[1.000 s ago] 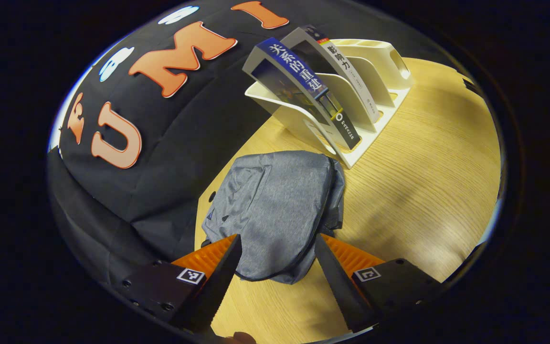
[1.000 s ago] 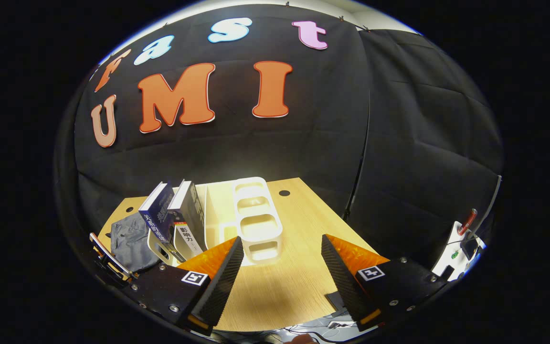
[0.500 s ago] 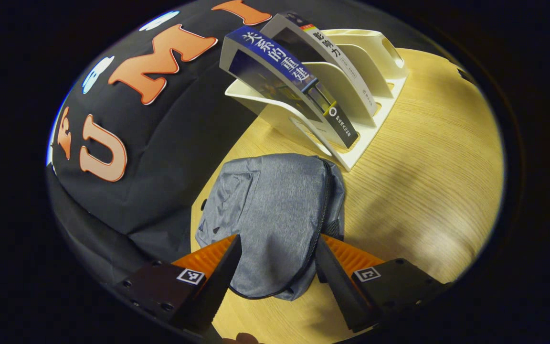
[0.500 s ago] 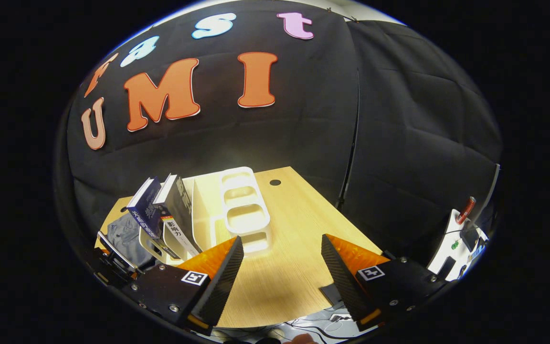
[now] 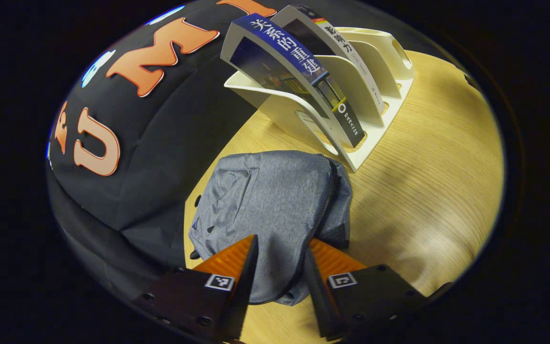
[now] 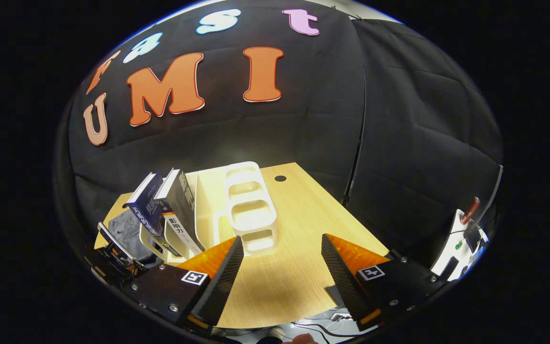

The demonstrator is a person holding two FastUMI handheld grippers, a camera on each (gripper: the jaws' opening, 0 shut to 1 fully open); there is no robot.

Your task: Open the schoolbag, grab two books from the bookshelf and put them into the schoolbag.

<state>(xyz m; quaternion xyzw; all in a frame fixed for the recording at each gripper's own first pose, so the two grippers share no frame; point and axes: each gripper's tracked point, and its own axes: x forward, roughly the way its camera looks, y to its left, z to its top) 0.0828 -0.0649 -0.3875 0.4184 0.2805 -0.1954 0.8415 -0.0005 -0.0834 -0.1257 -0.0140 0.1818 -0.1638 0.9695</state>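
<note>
Left tongs (image 5: 280, 267) have their 2 fingers narrowed around the near edge of the grey schoolbag (image 5: 275, 200), 1 finger on each side of a fold of fabric by the dark zipper line; whether both fingers actually press the cloth I cannot tell. That schoolbag lies flat on the wooden desk (image 5: 428, 181), zipper closed along its right side, just in front of the white bookshelf (image 5: 375, 129). 2 books lean in the bookshelf's nearest slots: a blue-spined book (image 5: 299, 62) closest to the bag and a dark book (image 5: 346, 52) with a pale spine right behind it, touching or nearly so.

Right tongs (image 6: 282, 267) are spread wide apart with nothing between them, hovering above bare desk in front of the bookshelf's end. From the right gripper view the 2 books stand at the left of the bookshelf, with the schoolbag beyond them at the desk's far left.
</note>
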